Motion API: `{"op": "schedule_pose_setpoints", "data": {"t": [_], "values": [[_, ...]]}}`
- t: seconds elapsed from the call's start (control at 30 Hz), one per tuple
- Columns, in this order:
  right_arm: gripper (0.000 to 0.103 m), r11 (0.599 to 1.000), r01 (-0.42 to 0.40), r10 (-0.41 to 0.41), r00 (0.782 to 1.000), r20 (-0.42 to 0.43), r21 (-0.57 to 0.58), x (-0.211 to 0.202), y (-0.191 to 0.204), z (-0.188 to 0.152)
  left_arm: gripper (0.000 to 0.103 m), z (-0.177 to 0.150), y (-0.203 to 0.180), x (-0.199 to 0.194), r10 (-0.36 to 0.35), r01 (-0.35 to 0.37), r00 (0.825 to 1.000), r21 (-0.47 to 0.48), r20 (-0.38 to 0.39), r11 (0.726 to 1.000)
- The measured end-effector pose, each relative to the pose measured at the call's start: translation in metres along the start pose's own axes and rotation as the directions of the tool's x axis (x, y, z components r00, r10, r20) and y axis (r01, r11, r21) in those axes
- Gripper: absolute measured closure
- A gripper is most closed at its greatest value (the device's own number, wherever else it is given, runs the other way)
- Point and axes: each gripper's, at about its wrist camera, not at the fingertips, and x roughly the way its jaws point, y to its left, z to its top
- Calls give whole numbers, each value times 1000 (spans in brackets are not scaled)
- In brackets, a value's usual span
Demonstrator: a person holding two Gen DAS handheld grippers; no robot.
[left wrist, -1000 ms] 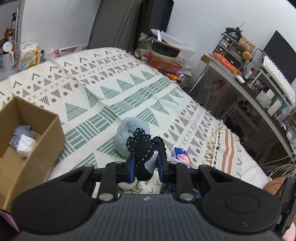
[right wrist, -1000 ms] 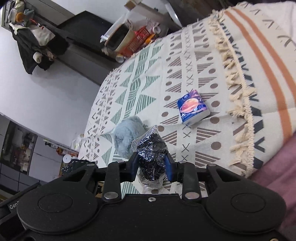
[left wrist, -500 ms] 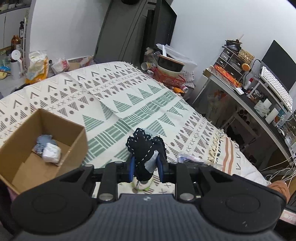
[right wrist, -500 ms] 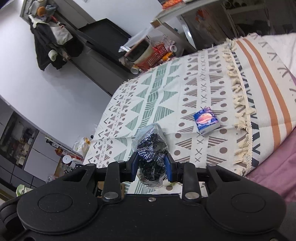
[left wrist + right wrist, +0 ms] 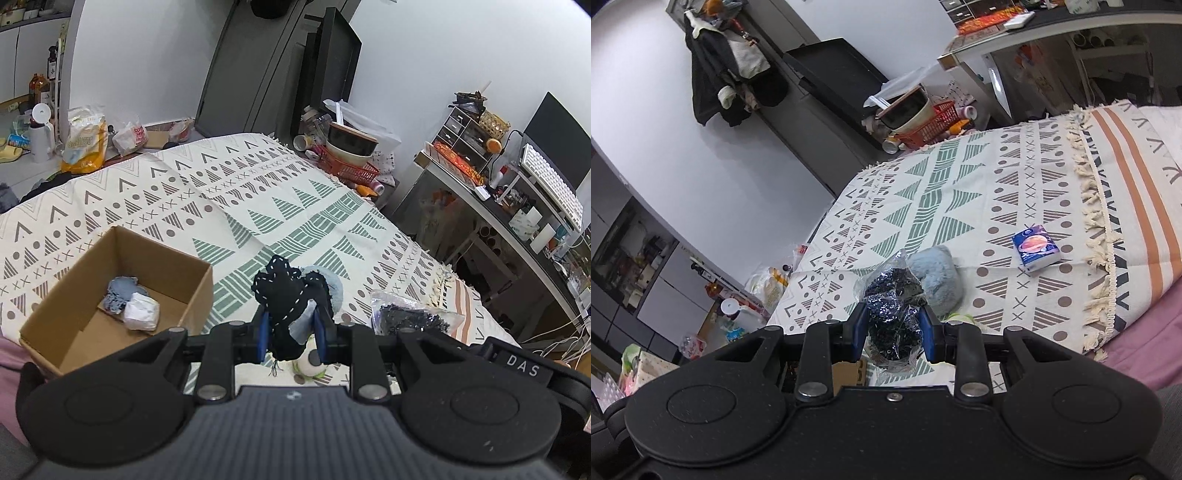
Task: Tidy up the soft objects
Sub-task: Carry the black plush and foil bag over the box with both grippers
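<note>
- Since a second ago both held items have come up off the bedspread and the cardboard box (image 5: 122,291) has slid closer to the left gripper (image 5: 290,334), now just to the left of its fingers.
- Left fingers (image 5: 263,332) pinch a black stitched fabric piece (image 5: 282,295) low down; it looks light, limp and floppy, so a hold near its bunched base seems safest.
- Right gripper (image 5: 892,328) has its fingers pressed onto a clear bag of dark beads (image 5: 892,310); the film is probably slippery and the contents shift, so a grip across the full middle should serve better than one at a loose edge.
- Beyond the right fingers lies a fluffy blue plush (image 5: 938,280) on the bedspread (image 5: 960,206), soft and easily squeezed, with a tissue packet (image 5: 1036,249) farther off to the right.
- Inside the box sit a grey-blue cloth (image 5: 120,295) and a white wad (image 5: 141,315), leaving room.
- Box's near wall stands between the left fingers and its floor, so the fabric likely needs lifting over it.
</note>
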Motion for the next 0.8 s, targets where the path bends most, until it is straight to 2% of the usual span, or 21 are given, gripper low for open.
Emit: {"op": "schedule_pose_setpoints", "data": {"t": [0.2, 0.57, 0.8], "values": [[73, 998, -9, 10, 1000, 17, -55, -3, 22, -6, 79, 3, 15, -6, 17, -17, 1000, 14, -1, 1000], [73, 993, -33, 34, 999, 7, -116, 14, 68, -22, 79, 11, 69, -16, 76, -74, 997, -51, 24, 996], [73, 992, -21, 20, 1000, -11, -125, 32, 84, -33, 79, 11, 101, -10, 84, -83, 996, -73, 11, 994]]}}
